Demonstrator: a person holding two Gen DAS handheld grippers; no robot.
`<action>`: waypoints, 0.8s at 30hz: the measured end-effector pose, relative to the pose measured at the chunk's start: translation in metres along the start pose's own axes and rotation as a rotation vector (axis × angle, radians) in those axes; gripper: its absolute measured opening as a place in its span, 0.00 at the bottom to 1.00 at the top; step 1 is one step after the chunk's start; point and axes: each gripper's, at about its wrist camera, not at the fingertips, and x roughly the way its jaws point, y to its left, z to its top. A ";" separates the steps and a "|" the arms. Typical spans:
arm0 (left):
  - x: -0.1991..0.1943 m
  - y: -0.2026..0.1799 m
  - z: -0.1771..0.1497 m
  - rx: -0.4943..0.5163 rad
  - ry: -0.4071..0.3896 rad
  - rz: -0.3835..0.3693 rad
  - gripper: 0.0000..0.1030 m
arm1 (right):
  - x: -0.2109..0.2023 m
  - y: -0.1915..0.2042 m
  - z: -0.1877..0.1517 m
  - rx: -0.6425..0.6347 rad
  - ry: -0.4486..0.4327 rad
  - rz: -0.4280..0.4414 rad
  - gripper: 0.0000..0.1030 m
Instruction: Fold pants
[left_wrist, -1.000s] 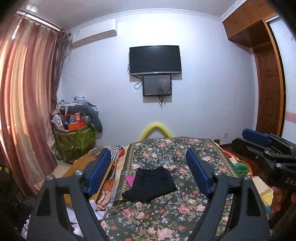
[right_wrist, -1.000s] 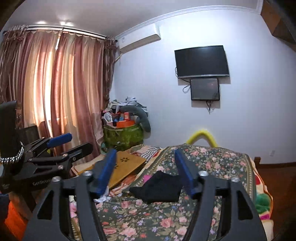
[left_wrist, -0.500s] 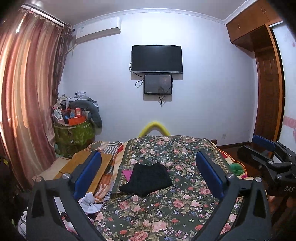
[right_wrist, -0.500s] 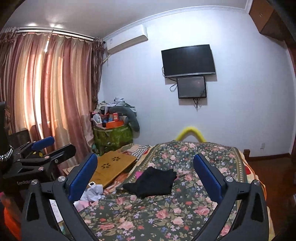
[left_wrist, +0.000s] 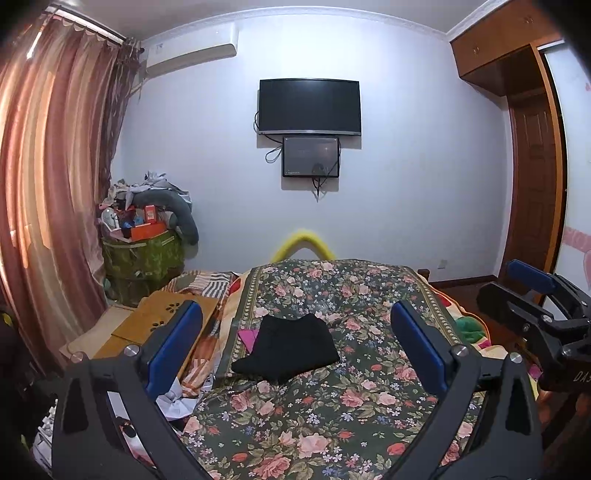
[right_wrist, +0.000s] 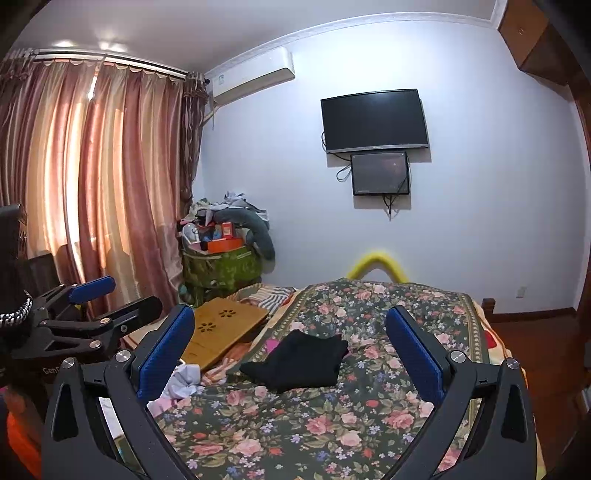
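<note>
A pair of black pants lies folded into a small bundle in the middle of the flowered bed cover. My left gripper hovers short of the bundle, open wide, with nothing between its blue pads. In the right wrist view the same pants lie ahead of my right gripper, which is also open and empty. Each gripper shows in the other's view: the right gripper at the right edge, the left gripper at the left edge.
A wooden lap desk and crumpled paper lie left of the bed cover. A small pink item sits beside the pants. A green basket piled with clutter stands by the curtains. A yellow foam arch rises at the bed's far end.
Both grippers' jaws have spread wider than a second ago. The pants lie where they were.
</note>
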 end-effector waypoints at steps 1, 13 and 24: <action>0.000 0.000 -0.001 0.000 0.001 0.001 1.00 | 0.000 -0.001 0.001 0.002 0.003 -0.002 1.00; 0.007 0.001 0.000 -0.016 0.019 -0.007 1.00 | -0.001 -0.004 0.002 0.002 0.011 -0.016 1.00; 0.012 0.001 -0.002 -0.018 0.027 -0.019 1.00 | -0.003 -0.008 0.006 0.009 0.013 -0.027 1.00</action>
